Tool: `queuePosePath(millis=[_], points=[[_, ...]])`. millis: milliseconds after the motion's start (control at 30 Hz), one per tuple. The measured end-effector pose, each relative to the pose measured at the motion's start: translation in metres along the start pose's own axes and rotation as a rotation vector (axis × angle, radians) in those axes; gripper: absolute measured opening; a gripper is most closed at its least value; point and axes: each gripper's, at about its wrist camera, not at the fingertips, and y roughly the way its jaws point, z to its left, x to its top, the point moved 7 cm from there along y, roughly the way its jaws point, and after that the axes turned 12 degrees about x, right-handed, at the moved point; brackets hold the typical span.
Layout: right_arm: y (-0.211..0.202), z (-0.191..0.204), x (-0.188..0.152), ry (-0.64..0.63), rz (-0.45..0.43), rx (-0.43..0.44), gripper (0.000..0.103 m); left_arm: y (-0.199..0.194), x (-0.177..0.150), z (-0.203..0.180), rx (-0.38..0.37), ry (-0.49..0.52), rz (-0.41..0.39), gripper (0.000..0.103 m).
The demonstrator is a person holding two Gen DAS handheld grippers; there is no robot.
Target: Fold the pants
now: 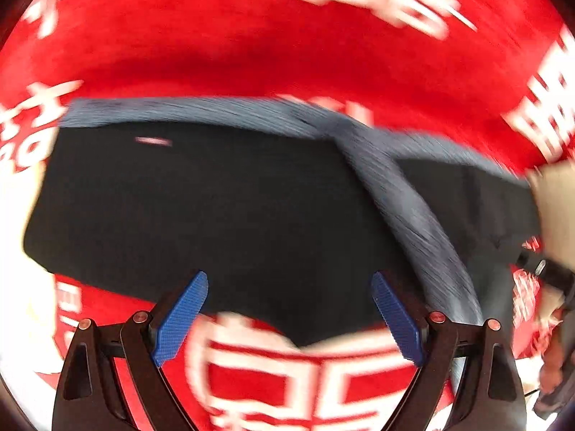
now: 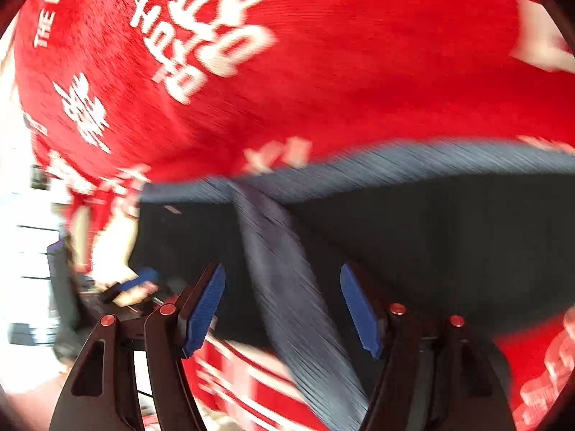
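Note:
Black pants (image 1: 215, 215) lie spread on a red cloth with white lettering (image 1: 251, 36). A grey ribbed waistband (image 1: 215, 109) runs along their far edge and folds back across them (image 1: 413, 222). My left gripper (image 1: 289, 280) is open and empty, with its blue pads (image 1: 183, 318) over the near edge of the pants. My right gripper (image 2: 282, 269) is open and empty above the grey band (image 2: 287, 287) and the pants (image 2: 449, 244). Both views are motion-blurred.
The red cloth (image 2: 323, 72) covers the whole work surface. In the right wrist view the other gripper and hand (image 2: 136, 280) show at the left. In the left wrist view a hand and gripper (image 1: 553, 237) show at the right edge.

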Motion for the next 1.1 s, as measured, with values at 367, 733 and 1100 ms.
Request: queuePosePath(millis=[367, 733, 1100], points=[[-0.107, -0.115, -0.232, 0.477, -0.182, -0.131, 0.071, -0.004, -0.065, -0.121, -0.111, 0.240, 0.037, 0.093], [-0.104, -0.160, -0.308, 0.558, -0.311, -0.061, 0.071, 0.011, -0.081, -0.153, -0.116, 0.259, 0.018, 0.093], [-0.103, -0.151, -0.295, 0.604, -0.326, 0.240, 0.003, 0.007, -0.091, -0.182, -0.191, 0.217, 0.056, 0.011]])
